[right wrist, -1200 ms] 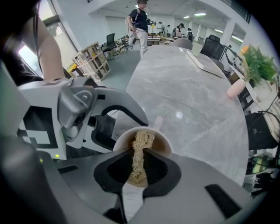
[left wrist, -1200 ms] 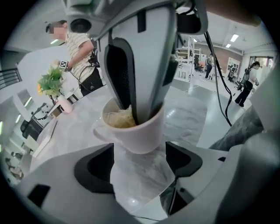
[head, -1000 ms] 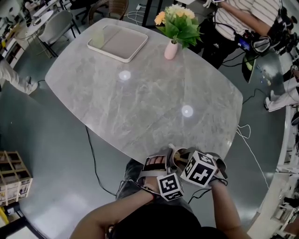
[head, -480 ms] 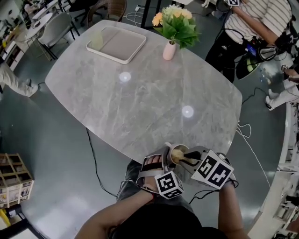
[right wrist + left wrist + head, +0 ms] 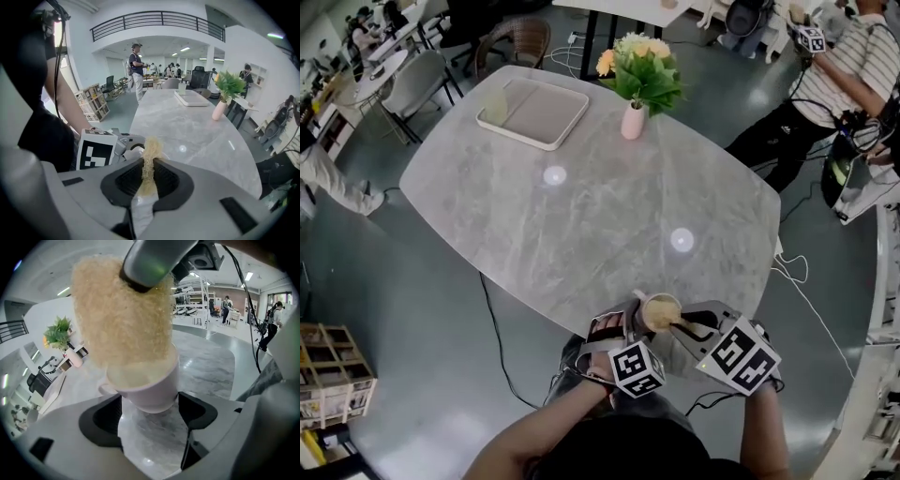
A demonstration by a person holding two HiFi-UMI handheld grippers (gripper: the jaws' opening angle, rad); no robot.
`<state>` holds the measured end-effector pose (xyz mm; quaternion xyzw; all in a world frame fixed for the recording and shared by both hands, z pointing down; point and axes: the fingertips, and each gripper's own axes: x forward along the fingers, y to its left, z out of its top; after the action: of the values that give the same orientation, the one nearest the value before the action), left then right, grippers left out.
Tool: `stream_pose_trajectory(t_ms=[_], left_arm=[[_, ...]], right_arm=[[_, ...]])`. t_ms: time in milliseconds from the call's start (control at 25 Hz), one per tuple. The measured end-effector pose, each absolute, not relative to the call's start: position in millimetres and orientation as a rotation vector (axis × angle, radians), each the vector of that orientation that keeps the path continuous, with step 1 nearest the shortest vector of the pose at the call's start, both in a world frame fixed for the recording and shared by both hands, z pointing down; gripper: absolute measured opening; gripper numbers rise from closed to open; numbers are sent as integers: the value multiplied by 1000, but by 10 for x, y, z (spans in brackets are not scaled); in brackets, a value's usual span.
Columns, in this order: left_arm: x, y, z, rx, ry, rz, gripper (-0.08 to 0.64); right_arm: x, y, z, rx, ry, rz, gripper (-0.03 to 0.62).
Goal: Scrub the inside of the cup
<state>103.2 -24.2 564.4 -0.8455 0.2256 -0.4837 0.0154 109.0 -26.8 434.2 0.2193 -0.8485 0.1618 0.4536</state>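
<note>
The cup [image 5: 660, 312] is held in the air just off the desk's [image 5: 581, 225] near edge, at 6 o'clock in the head view, well apart from the tray [image 5: 517, 134] at 11 o'clock and the vase [image 5: 632, 122] at 12 o'clock. The left gripper [image 5: 150, 411] has its jaws spread wide around the cup's lower body, a pad pressing on each side, with the mouth tipped up toward the other hand. The right gripper [image 5: 149, 176] comes in from about 4 o'clock of the cup. Its jaws are pinched nearly together on a tan scrub pad [image 5: 123, 315], which stands between them as a thin edge.

In the left gripper view only the pad's lower edge sits inside the rim, and most of it is above the mouth. So the scrubbing looks to be under way but shallow.

To do it well, the pad should go deeper until it meets the bottom, then sweep round the wall in full circles. It should be pressed outward, so that its broad face rubs the wall and not its edge. The left hold must be firm, since sideways pressure could twist the smooth, rounded cup out of the pads. Rolling the cup against the pad's stroke would reach the side by the handle. The right jaws should stay clear of the rim.
</note>
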Motion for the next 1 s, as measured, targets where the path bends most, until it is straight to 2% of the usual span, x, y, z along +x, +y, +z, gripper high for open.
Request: stream_pose_trajectory(t_ms=[480,720,880,1000], left_arm=[[813,-59,5431,-2695,826,-1505,377],[804,77,5270,-2844,956,-1379,357],[813,150,5098,-2884,1090,-1249,280],[814,223,4971,-2883,1179,-1170,155]], right_arm=[[1251,-35,4196,706,-2157,357,60],[1294,122,4148,726,-2190,308,60],[1272,290,4140,733,-2221,299,60],[1288,456,4153,719,-2236,296,60]])
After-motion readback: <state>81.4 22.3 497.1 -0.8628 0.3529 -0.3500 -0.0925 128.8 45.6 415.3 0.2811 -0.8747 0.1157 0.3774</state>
